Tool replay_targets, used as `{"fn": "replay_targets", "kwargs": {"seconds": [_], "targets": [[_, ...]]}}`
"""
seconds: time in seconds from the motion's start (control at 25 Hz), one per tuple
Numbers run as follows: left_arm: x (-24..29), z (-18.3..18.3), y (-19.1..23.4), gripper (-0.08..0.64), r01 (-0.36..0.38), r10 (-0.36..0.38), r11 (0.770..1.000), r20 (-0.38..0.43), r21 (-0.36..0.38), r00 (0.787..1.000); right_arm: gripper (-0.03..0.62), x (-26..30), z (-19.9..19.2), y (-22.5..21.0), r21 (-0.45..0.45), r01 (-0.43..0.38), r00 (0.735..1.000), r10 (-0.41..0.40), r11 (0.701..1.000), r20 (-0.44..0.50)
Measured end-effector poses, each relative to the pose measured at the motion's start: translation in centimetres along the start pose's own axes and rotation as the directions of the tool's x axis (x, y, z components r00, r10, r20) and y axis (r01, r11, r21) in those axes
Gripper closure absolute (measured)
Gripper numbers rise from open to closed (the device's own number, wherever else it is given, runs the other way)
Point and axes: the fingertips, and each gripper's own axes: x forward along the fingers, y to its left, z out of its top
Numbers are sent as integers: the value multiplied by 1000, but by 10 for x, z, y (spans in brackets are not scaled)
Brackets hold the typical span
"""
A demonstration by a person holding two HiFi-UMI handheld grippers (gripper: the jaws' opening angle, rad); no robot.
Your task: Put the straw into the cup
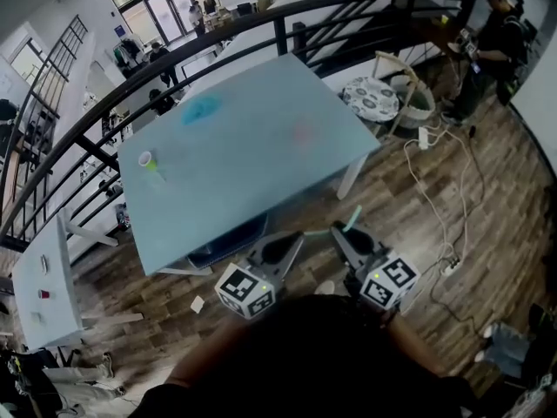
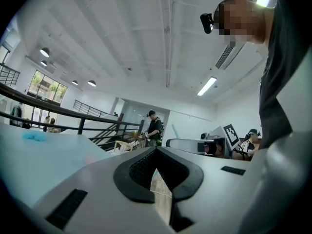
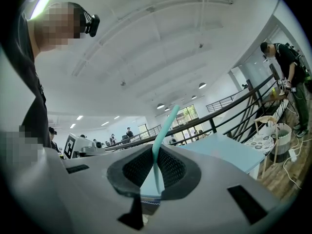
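A small pale cup (image 1: pixel 146 158) with a yellow-green lower part stands upright near the left edge of the light-blue rectangular worktop (image 1: pixel 261 146), well apart from both grippers. A blurred blue patch (image 1: pixel 200 109) lies farther back on the same surface; what it is cannot be told.

In the head view both grippers are held side by side close to the person's body. They are over the wooden plank floor (image 1: pixel 487 233), short of the worktop's near edge, and point level toward it.

The left gripper (image 1: pixel 291 240), grey with black ribbed pads and a marker cube at its rear, has its jaws drawn together at the tips. Its own view (image 2: pixel 155 151) shows nothing between them.

Just beside it, the right gripper (image 1: pixel 341 232) is of the same build. Its jaws are narrowed onto a thin teal plastic straw (image 1: pixel 350 219), pinched between the pads. In the right gripper view (image 3: pixel 157 152) the straw (image 3: pixel 165 126) rises from the pads, tilted slightly right, and a shorter length runs down below the pinch
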Motion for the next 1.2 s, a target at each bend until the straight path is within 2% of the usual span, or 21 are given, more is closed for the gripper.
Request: {"fn": "replay_targets", "kwargs": {"seconds": [0.32,0.72,1.2], "targets": [[57,-1,-14,549,11,-11,1000,6,-3,1000,555,-25,15,-49,1,-1,1000,1,1000,0],[101,1,-35,549,98,-97,995,-30,25,995,555,-50,23,-77,30,48,998,-48,998,27],[145,-4,-26,549,182,-182,983,-67,-6,981,555,-53,29,-115,58,130,990,-133,990,53]]}}
